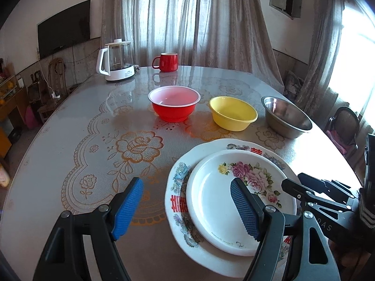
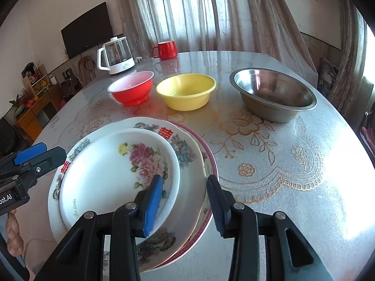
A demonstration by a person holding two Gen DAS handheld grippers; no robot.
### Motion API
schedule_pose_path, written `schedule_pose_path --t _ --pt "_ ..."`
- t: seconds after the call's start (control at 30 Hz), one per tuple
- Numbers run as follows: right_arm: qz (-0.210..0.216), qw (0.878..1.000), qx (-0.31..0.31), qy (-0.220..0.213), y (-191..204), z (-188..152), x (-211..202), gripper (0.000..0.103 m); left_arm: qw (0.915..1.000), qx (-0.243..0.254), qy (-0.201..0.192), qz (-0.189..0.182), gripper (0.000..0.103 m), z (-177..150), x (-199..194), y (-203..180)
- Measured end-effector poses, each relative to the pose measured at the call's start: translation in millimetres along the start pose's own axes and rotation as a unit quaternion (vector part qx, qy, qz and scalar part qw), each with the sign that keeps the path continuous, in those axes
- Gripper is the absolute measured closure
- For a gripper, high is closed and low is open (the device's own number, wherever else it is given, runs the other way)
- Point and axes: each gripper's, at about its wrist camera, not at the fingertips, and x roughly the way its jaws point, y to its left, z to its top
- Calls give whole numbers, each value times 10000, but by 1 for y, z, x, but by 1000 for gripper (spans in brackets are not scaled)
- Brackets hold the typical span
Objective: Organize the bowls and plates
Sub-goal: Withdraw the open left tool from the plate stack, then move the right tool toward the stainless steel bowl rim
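A small white plate with pink roses (image 1: 218,203) (image 2: 110,175) lies on top of a larger patterned plate with red characters (image 1: 178,201) (image 2: 189,159); a pink-rimmed plate (image 2: 212,164) lies underneath. Behind stand a red bowl (image 1: 174,104) (image 2: 132,89), a yellow bowl (image 1: 232,112) (image 2: 186,91) and a steel bowl (image 1: 287,117) (image 2: 273,93), all upright and apart. My left gripper (image 1: 187,208) is open, hovering over the stack's left edge. My right gripper (image 2: 185,206) is open, its jaws straddling the right rims of the stack. Neither holds anything.
A glass kettle (image 1: 117,58) (image 2: 117,55) and a red mug (image 1: 167,62) (image 2: 165,50) stand at the round table's far edge. The table (image 1: 77,140) (image 2: 293,175) has a lace-patterned glossy cover. Curtains and a wall TV (image 1: 64,28) are behind.
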Motion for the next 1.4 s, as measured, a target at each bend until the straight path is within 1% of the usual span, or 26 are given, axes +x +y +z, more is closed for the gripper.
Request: schedule_pose_path --t 0.07,0.2,0.43,0.7,1.17,1.4 --pt "-41 10000 27 -45 -3 1 -4 59 10000 44 -32 15 25 0 -3 -3" --pt "8 9997 239 -98 -15 3 -9 59 9997 207 -107 87 25 2 -7 -11" --pt "-56 9981 587 -152 -43 8 -12 59 9978 613 -229 116 25 6 -10 -32" --pt "-232 9949 953 -244 -79 18 -13 59 9942 1021 -327 105 24 13 -10 -55" --pt "-414 9860 1575 -371 -136 37 -4 59 9896 1420 -245 -4 22 19 2 -82" --pt "-543 9778 1997 -332 -175 55 12 58 9895 1435 -51 -190 20 25 15 -91"
